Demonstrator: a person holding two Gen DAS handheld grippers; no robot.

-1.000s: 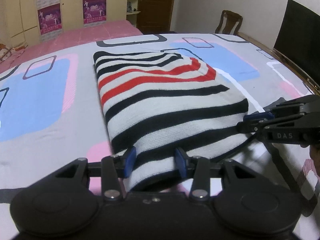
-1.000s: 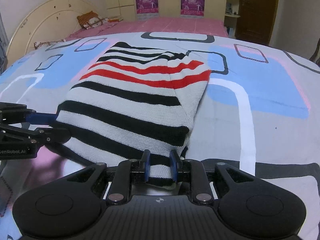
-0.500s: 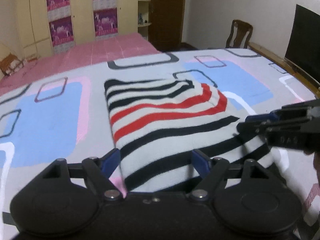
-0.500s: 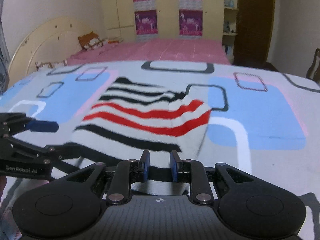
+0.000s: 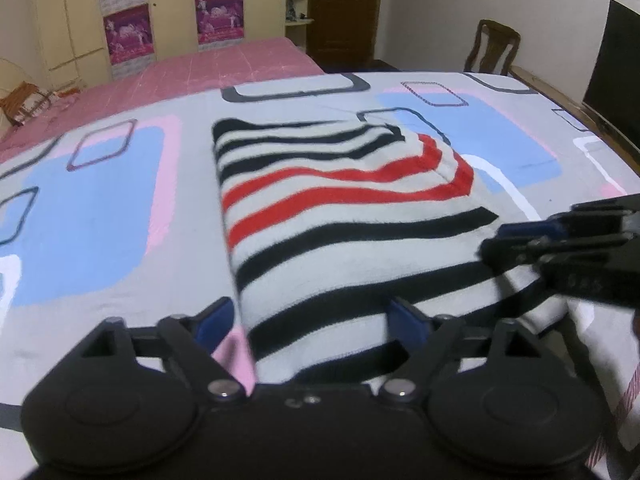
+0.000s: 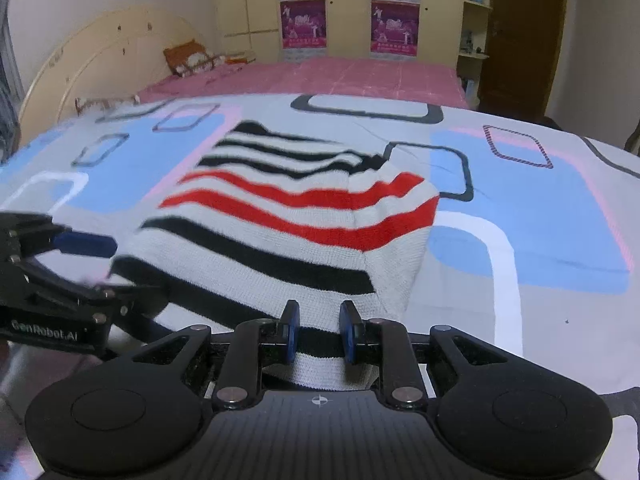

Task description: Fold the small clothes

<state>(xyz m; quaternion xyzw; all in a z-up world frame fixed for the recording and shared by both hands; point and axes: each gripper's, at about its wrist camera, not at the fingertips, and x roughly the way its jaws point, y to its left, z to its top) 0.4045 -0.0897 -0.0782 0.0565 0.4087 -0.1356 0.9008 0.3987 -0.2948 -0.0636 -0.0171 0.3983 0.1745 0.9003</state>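
A folded sweater (image 5: 340, 208) with black, white and red stripes lies on the patterned bedsheet (image 5: 92, 216). My left gripper (image 5: 312, 322) stands at its near left corner with the jaws opening wide. The sweater's edge lies between the blue pads (image 5: 216, 320), and they do not press on it. In the right wrist view the sweater (image 6: 288, 232) runs down to my right gripper (image 6: 320, 334), which is shut on its striped near hem. The right gripper (image 5: 508, 240) shows at the right of the left wrist view. The left gripper (image 6: 116, 268) shows at the left of the right wrist view.
A pink bed (image 6: 320, 76) lies beyond the sheet, with a cream headboard (image 6: 80, 60) to the left. Yellow wardrobes with posters (image 5: 216, 12) line the far wall. A wooden chair (image 5: 496, 48), a dark screen (image 5: 616, 64) and the wooden bed edge (image 5: 560, 100) are at the right.
The left gripper's jaws have spread wide and let go of the sweater's near edge. Both grippers have drawn back slightly, and the right one still grips the hem.
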